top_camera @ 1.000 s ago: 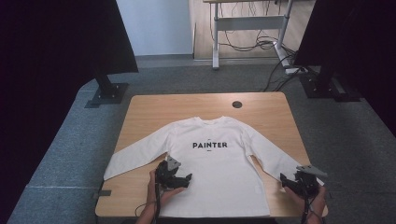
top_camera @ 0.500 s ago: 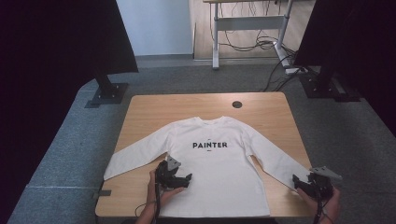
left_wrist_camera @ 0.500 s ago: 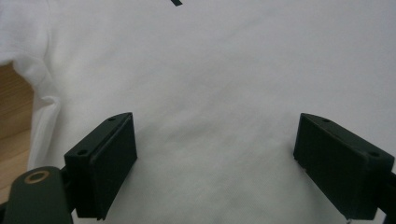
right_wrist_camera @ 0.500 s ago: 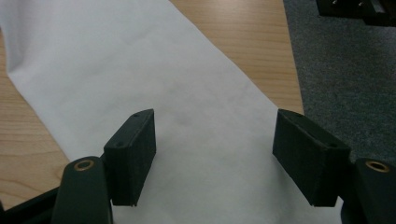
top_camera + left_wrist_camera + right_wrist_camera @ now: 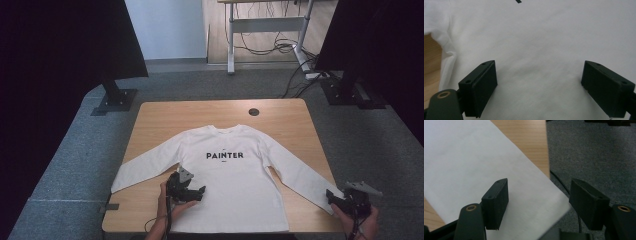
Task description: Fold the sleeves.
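A white long-sleeved shirt point(image 5: 225, 170) printed PAINTER lies flat, front up, on the wooden table point(image 5: 165, 120). My left gripper point(image 5: 199, 192) hovers over the lower left of the shirt's body, and the left gripper view has its jaws point(image 5: 539, 87) wide apart above plain white cloth point(image 5: 536, 45). My right gripper point(image 5: 334, 198) sits at the table's front right corner, by the cuff point(image 5: 322, 192) of the right sleeve. It is open, though its jaws point(image 5: 539, 200) have just closed a little. The sleeve end point(image 5: 474, 165) lies under and between them, unpinched.
A black cable hole point(image 5: 254, 111) marks the table's far side. Black stand bases point(image 5: 115, 97) point(image 5: 350, 92) flank the table on grey carpet. A desk frame with loose cables point(image 5: 270, 45) stands behind. A cable point(image 5: 560, 182) runs along the floor past the table's right edge.
The right gripper has slid to the right, out to the sleeve's cuff at the table's corner. The left gripper and the shirt have stayed put.
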Tool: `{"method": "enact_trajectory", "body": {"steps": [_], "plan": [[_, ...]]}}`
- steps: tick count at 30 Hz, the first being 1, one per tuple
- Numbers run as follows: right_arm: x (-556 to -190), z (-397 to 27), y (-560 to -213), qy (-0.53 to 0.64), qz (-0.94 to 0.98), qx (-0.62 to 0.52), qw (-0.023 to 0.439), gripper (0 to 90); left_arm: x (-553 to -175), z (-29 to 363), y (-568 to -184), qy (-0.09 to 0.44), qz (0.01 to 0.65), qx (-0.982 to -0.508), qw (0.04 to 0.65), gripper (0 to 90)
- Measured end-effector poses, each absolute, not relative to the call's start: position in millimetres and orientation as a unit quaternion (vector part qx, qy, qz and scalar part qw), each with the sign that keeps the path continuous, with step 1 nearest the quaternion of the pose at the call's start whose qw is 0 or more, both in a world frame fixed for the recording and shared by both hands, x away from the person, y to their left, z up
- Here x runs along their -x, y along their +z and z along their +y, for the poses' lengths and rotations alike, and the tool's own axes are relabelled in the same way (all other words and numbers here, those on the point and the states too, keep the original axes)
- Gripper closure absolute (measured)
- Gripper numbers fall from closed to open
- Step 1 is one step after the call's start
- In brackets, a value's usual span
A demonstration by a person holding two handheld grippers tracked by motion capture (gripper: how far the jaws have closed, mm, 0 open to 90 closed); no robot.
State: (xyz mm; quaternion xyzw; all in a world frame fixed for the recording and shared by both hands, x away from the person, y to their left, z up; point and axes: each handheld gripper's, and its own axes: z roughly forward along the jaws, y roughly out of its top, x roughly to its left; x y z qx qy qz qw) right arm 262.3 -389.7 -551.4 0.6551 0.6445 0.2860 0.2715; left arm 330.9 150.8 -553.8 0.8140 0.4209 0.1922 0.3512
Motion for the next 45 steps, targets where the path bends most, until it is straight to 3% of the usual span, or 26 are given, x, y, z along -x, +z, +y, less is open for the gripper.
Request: {"method": "enact_trajectory", "body": {"steps": [9, 14, 17, 22, 37, 45], "plan": [[-261, -401, -555, 0.294, 0.632, -0.674, 0.244, 31.9, -331, 151, -554, 0.192, 0.421, -0.814, 0.351, 12.6], [-259, -402, -554, 0.325, 0.634, -0.669, 0.210, 54.7, -331, 151, -554, 0.192, 0.421, -0.814, 0.351, 12.6], [-258, -395, -549, 0.286, 0.651, -0.656, 0.252, 73.1, -331, 151, -554, 0.192, 0.421, -0.814, 0.351, 12.6], [-261, -387, -548, 0.283, 0.669, -0.640, 0.251, 85.1, -331, 151, -554, 0.192, 0.421, -0.814, 0.351, 12.6], [-252, -385, -529, 0.338, 0.625, -0.637, 0.298, 86.6, -331, 151, -554, 0.192, 0.420, -0.814, 0.351, 12.5], [-255, -369, -524, 0.380, 0.635, -0.613, 0.278, 86.6, -331, 151, -554, 0.192, 0.420, -0.814, 0.352, 12.6]]}}
